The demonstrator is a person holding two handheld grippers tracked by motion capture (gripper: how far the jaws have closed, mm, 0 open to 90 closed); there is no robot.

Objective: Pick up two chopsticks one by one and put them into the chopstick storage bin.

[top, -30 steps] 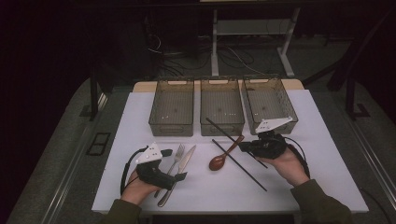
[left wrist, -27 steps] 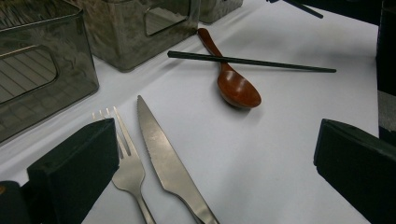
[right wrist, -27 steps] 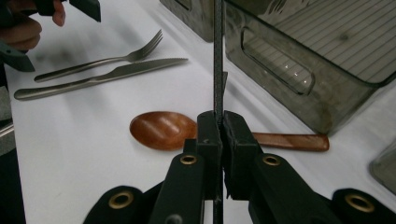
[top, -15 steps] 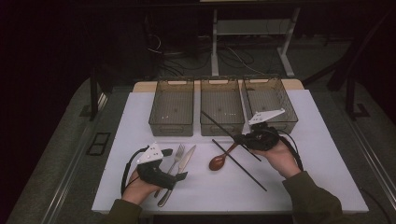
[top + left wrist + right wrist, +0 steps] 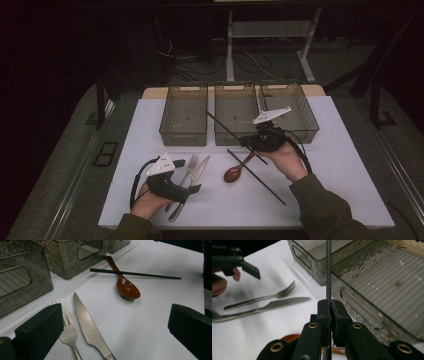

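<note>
Lifted toward frame centre since earlier, the right gripper (image 5: 251, 142) pinches a thin black chopstick (image 5: 328, 270), clamped jaws clear in its own view, while the left gripper (image 5: 112, 322) gapes open over the white table (image 5: 150, 315).

A fork (image 5: 188, 169) and knife (image 5: 196, 175) lie side by side, near a brown spoon (image 5: 236, 170), before three smoky bins (image 5: 184, 120) on the white desk (image 5: 135, 150).

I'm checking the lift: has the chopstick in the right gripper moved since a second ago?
Yes. The held chopstick, pinched in the right gripper, has swung up off the sheet toward the middle bin, away from the chopstick lying flat.
</note>
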